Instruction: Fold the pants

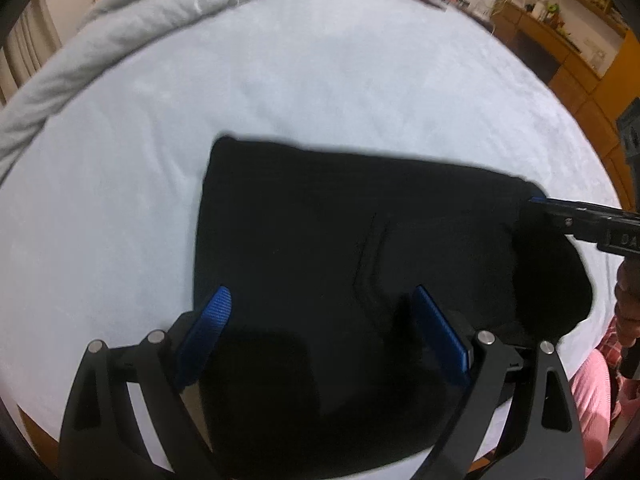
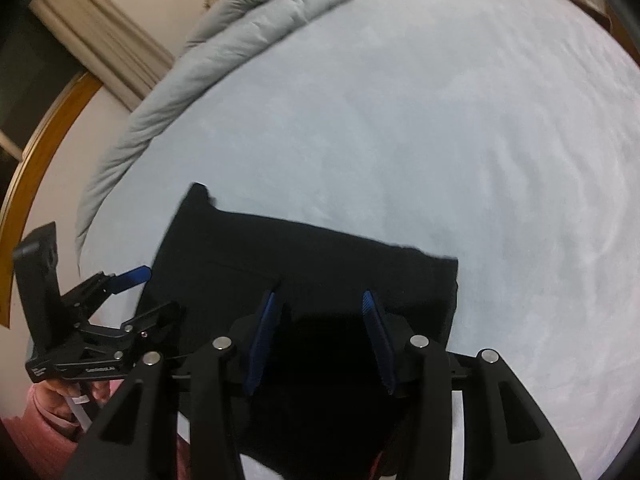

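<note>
Black pants (image 1: 340,220) lie folded into a compact rectangle on the pale blue bed sheet (image 1: 280,80); they also show in the right wrist view (image 2: 300,256). My left gripper (image 1: 320,300) hovers over the near part of the pants, its blue-padded jaws wide apart and empty; it also shows at the left of the right wrist view (image 2: 136,292). My right gripper (image 2: 318,304) is over the pants' near right part, jaws apart with only dark cloth below them. One of its fingers (image 1: 560,208) reaches in from the right in the left wrist view.
A grey quilt (image 1: 140,12) is bunched along the far edge of the bed, also in the right wrist view (image 2: 240,28). Wooden furniture (image 1: 568,52) stands at the far right. The person's pink clothing (image 1: 592,392) is at the near right.
</note>
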Available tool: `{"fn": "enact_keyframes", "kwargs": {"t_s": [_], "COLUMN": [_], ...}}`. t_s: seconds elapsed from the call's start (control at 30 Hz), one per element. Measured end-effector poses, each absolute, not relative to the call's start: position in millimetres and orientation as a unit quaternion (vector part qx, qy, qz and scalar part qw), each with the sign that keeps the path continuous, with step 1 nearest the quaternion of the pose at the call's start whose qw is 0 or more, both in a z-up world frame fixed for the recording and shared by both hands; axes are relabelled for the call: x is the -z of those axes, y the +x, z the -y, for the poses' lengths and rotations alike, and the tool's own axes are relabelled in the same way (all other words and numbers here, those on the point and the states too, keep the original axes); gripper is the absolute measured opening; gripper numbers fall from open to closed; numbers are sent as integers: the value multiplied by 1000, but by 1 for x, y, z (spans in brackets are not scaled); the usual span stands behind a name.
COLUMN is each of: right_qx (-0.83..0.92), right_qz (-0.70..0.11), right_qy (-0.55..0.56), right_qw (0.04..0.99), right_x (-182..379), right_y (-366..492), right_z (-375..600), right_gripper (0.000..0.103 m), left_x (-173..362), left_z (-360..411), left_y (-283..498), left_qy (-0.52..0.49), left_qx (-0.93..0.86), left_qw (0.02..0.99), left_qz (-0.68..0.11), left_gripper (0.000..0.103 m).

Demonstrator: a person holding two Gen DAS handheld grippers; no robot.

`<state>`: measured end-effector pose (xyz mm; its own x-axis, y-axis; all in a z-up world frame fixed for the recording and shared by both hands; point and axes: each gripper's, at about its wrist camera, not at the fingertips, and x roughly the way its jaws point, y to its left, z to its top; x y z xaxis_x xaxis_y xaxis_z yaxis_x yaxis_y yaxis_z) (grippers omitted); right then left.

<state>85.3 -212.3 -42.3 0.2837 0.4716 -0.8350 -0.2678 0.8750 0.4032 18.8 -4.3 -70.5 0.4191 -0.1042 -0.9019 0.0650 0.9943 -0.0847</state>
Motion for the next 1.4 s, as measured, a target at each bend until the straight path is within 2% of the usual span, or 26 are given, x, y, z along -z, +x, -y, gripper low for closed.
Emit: {"fn": "enact_keyframes", "kwargs": {"t_s": [0.1,0.27,0.33,0.4,0.53,0.8,0.93,1.03,1.1,1.3,1.4], "right_qx": [-232,-247,-259,-253,-249,-186,-195,-218,-223,-249,-266], "right_qz": [-553,-541,-532,-523,-520,-571,-571,-565,-568,-595,-602], "right_qy": [95,117,142,161,169,72,108,145,162,207,233], "right_qw": [795,796,794,798,799,796,790,782,776,736,716], "right_x": [54,39,29,19,14,58,55,50,52,82,98], "right_y": [86,80,75,68,52,33,38,42,44,55,61], "right_z": [212,221,230,245,262,248,257,267,273,270,265], "right_gripper": [44,46,49,61,62,63,63,67,77,78,85], "left_x": [77,71,62,59,69,101,97,93,97,113,116], "left_z": [6,2,-9,-21,-49,-57,-56,-63,-70,-68,-65], "left_y": [20,20,16,13,6,-2,-3,-1,2,13,21], "left_qy": [-17,-26,-30,-41,-76,-113,-119,-141,-160,-158,-164], "left_qx": [54,57,48,43,35,43,52,72,75,105,116], "left_qw": [844,840,845,845,828,805,804,801,794,782,779], "left_qz": [-533,-539,-532,-531,-554,-580,-581,-578,-582,-594,-593], "left_gripper": [96,96,96,96,96,99,98,98,97,98,98]}}
